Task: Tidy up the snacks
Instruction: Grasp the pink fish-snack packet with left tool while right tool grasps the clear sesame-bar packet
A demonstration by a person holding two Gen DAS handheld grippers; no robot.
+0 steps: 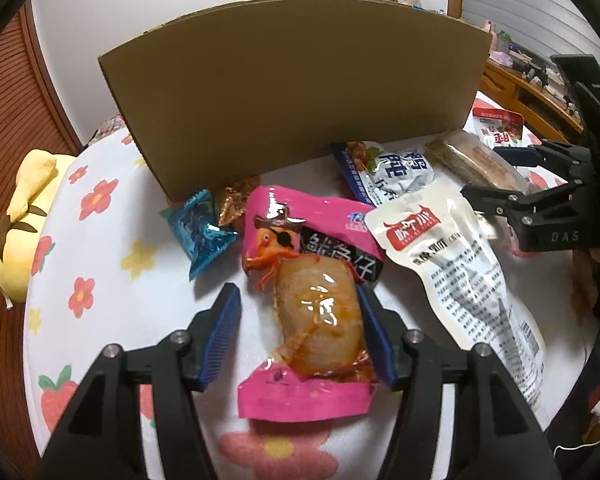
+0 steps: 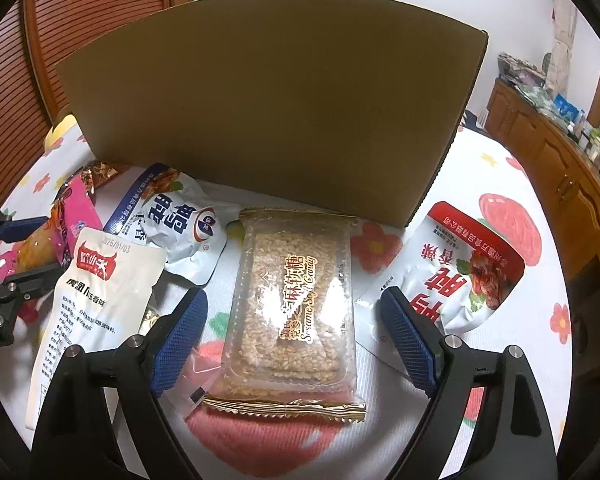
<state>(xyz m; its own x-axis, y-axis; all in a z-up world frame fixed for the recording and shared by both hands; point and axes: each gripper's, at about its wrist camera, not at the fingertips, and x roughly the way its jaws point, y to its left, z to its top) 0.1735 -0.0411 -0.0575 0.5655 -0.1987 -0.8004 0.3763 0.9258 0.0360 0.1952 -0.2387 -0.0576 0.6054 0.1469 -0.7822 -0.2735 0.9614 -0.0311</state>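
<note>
Pink glossy foil packet with an orange squid snack: flat on the flowered cloth before the brown cardboard box, between the left gripper pads, jaws apart, not yet clenched. Likely light, slick, squashy; best pinched across the plump middle, not the sealed ends. Clear sesame-candy pack with gold edges: between the wide-open right gripper pads, untouched. Probably stiff, brittle; best gripped by the long sides.

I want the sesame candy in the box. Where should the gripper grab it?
Probably across the middle of the sesame candy, coming from above. It lies flat and long between the right gripper's open fingers, so squeezing its two long sides suits better than the thin crimped ends.
</note>
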